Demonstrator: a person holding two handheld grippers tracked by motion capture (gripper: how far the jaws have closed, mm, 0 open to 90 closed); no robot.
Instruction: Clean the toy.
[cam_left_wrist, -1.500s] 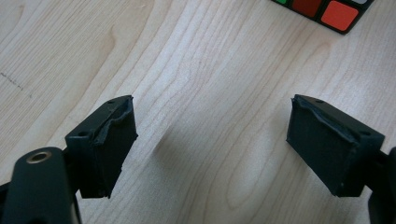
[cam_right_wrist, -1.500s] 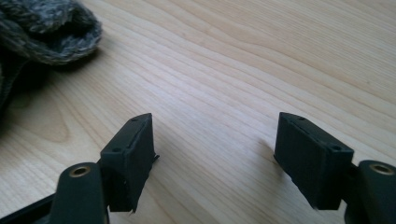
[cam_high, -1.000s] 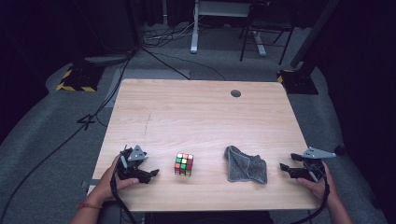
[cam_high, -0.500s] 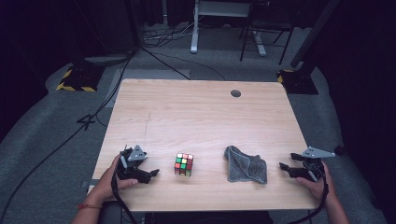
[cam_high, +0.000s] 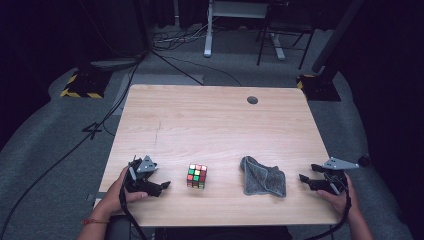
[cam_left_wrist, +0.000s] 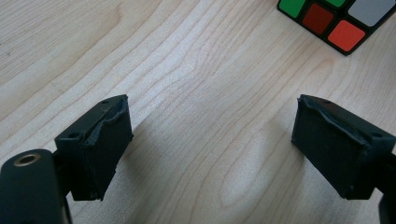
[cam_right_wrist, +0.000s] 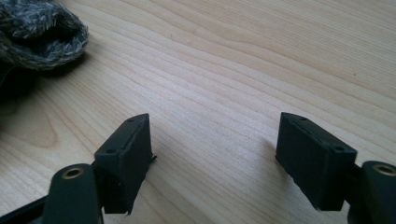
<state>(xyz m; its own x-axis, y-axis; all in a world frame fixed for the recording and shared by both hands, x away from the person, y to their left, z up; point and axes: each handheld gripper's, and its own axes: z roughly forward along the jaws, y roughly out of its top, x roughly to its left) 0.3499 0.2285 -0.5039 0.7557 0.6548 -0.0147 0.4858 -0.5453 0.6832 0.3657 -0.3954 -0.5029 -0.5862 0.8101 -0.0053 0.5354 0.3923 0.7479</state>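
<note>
While I sit at the near edge of the wooden worktop (cam_high: 215, 125), I hold one tool in each hand. My left tool (cam_high: 159, 186) is at about 7 o'clock on the worktop, and my left hand (cam_high: 122, 187) wraps around it. Its jaws are spread wide and hold nothing. From the left gripper view, I see bare wood between the two black jaws of the left tool (cam_left_wrist: 210, 144), and a corner of the colour cube (cam_left_wrist: 338, 21) sits up at 1 o'clock, apart from the jaws.

My right tool (cam_high: 306, 181) is at about 5 o'clock on the worktop, held by my right hand (cam_high: 340, 195). Its jaws are spread wide too, and nothing is between them. From the right gripper view, the right tool (cam_right_wrist: 215, 154) has only wood in its gap, and the fuzzy grey cloth (cam_right_wrist: 39, 32) lies up at 10 o'clock.

From the high view, the colour cube (cam_high: 197, 176) stands near the front edge, just left of the middle, between my left tool and the grey cloth (cam_high: 262, 176). The cloth lies crumpled between the cube and my right tool, touching neither. A small dark round hole (cam_high: 252, 100) is in the worktop at about 1 o'clock, far from me.
</note>
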